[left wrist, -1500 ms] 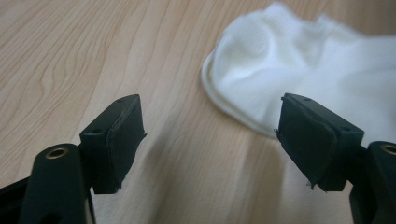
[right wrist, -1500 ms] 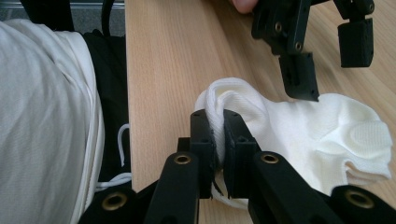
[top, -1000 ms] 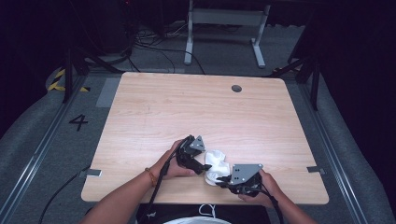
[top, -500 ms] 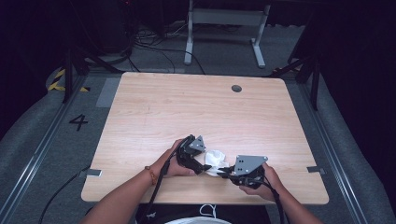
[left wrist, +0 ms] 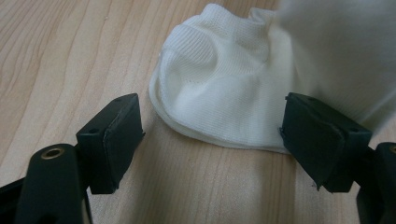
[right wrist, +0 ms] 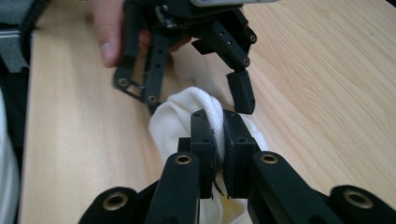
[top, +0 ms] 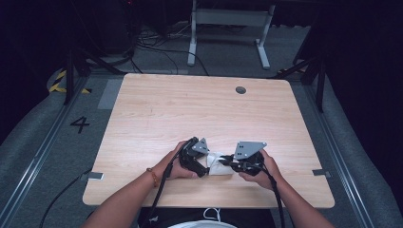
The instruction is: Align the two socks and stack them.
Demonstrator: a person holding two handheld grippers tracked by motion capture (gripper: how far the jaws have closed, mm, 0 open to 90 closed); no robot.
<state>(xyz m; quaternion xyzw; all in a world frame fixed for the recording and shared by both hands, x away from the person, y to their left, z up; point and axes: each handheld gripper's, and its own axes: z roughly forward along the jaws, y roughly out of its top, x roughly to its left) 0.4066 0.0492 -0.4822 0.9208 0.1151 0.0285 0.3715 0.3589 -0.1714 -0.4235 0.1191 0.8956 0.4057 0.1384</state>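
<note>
Just one white sock (right wrist: 187,116), pinched by the right claw (right wrist: 218,140).

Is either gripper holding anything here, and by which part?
The right gripper pinches a fold of the white sock. The left gripper stands open around the sock, holding nothing.

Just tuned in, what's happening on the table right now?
A person is working a white sock with a hand-held tool in each hand, near the front edge of the wooden table. The right tool is shut on a fold of the sock. The left tool is open, its jaws spread on either side of the sock's rounded end, which lies flat on the wood, not gripping it.
</note>
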